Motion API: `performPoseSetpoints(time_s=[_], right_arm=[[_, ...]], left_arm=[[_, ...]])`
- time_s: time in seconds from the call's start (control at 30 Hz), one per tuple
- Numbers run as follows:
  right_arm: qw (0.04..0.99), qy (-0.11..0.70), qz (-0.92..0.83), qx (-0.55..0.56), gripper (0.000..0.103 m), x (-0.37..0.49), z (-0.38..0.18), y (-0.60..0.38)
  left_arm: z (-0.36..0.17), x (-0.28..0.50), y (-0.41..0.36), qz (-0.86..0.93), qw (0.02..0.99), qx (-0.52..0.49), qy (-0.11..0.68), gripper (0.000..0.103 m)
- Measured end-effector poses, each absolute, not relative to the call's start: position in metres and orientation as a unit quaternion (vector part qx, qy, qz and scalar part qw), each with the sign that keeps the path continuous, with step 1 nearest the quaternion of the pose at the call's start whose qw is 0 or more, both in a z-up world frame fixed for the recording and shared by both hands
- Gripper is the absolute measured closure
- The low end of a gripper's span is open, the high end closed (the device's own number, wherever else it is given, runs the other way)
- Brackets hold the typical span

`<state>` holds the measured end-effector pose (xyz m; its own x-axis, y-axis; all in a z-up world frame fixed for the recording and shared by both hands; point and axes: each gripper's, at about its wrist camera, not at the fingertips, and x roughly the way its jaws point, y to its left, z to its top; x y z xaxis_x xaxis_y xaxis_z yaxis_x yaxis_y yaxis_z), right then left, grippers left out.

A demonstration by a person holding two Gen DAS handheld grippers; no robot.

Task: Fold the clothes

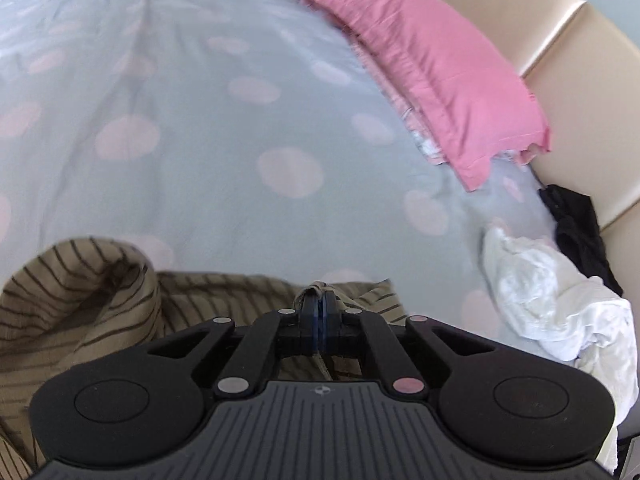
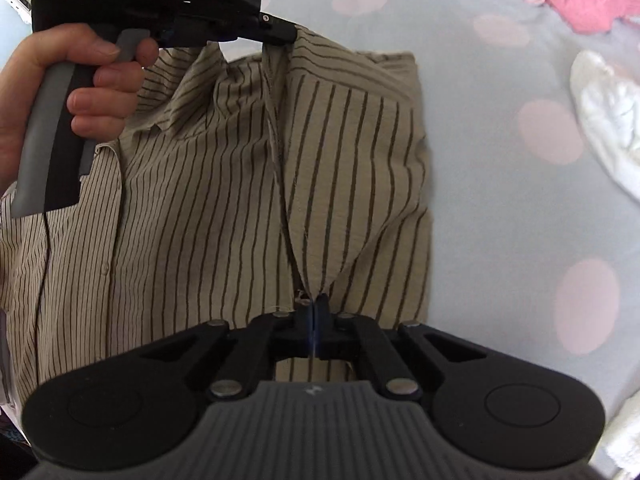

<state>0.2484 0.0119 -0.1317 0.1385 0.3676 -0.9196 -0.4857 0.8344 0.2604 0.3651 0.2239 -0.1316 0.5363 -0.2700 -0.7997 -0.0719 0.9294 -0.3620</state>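
1. The striped shirt [image 2: 248, 184] lies on the bed sheet [image 2: 500, 208]. It is tan with thin dark lines running up and down it. It looks soft and a bit wrinkly.
2. At the left side of the shirt, a hand [image 2: 60, 92] holds the grey handle of the left gripper [image 2: 286, 34]. The hand covers part of the shirt's collar area.
3. The left gripper sits at the top edge of the shirt. Its two tongs are pressed together on a small pinch of the striped cloth.
4. A long fold runs down the middle of the shirt, from the left gripper to the right gripper [image 2: 314, 306].
5. The right gripper is at the bottom edge of the shirt. Its tongs are together too, nipping the cloth.
6. The black body of the right gripper hides the lowest part of the shirt. The left part of the shirt is cut off by the picture edge.
7. To the right of the shirt is bare sheet, pale blue with pink dots. Further right lies a crumpled white cloth [image 1: 552, 300], then something black [image 1: 576, 228] that is hard to make out.
8. Up and right of the shirt is a pink pillow [image 1: 432, 64].
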Motion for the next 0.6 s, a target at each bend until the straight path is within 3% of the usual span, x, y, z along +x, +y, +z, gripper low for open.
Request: performPoseSetpoints(time_s=[0.13, 0.2, 0.4, 0.6], right_arm=[[0.747, 0.604, 0.273, -0.050, 0.094, 0.248, -0.143, 0.014], [0.742, 0.610, 0.276, -0.037, 0.081, 0.248, -0.143, 0.012], [0.746, 0.602, 0.284, -0.012, 0.067, 0.247, -0.124, -0.005], [0.759, 0.587, 0.280, 0.000, 0.065, 0.246, -0.101, -0.014]], left_arm=[[-0.146, 0.362, 0.230, -0.035, 0.848, -0.175, 0.500, 0.100], [-0.143, 0.356, 0.232, -0.038, 0.850, -0.165, 0.499, 0.091], [-0.116, 0.333, 0.245, -0.033, 0.867, -0.135, 0.478, 0.065], [-0.087, 0.301, 0.264, -0.030, 0.876, -0.107, 0.469, 0.065]])
